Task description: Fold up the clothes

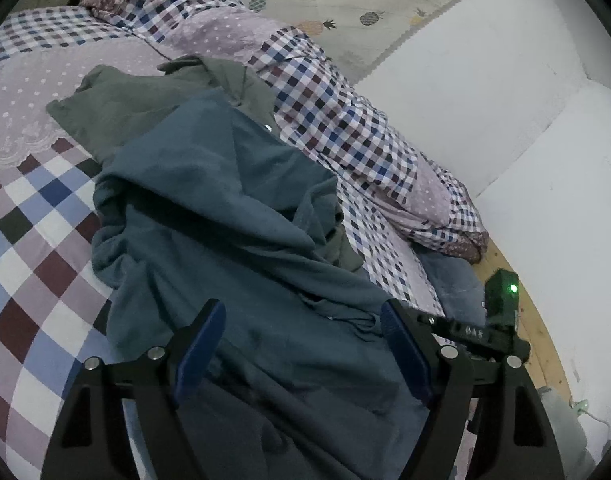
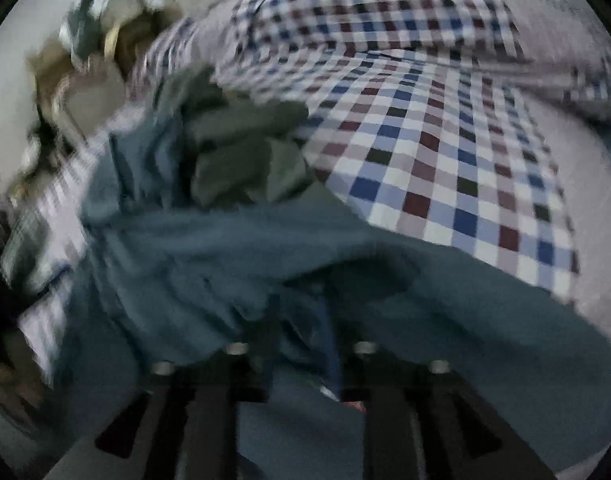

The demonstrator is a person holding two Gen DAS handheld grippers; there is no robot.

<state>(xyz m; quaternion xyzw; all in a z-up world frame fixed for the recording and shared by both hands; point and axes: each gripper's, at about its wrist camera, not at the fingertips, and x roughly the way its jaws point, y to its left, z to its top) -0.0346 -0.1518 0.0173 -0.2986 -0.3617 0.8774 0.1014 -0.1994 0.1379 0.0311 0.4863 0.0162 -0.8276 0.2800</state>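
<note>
I am keeping my left gripper (image 1: 303, 320) spread wide, its blue-padded fingers (image 1: 203, 336) standing apart over the crumpled teal-blue cotton garment (image 1: 225, 216), which is lying heaped on the checked patchwork bedspread (image 1: 29, 220). My right gripper (image 2: 301, 344) is sitting low in that same teal cloth, but its view is smeared with blur and fabric is covering the tips, so I cannot tell whether it is clamping anything. Just beyond, an olive-green garment (image 1: 117, 108) is poking out from under the teal one. Farther off, a rolled checked-and-dotted quilt (image 1: 337, 120) is lying along the white wall (image 1: 505, 100).
</note>
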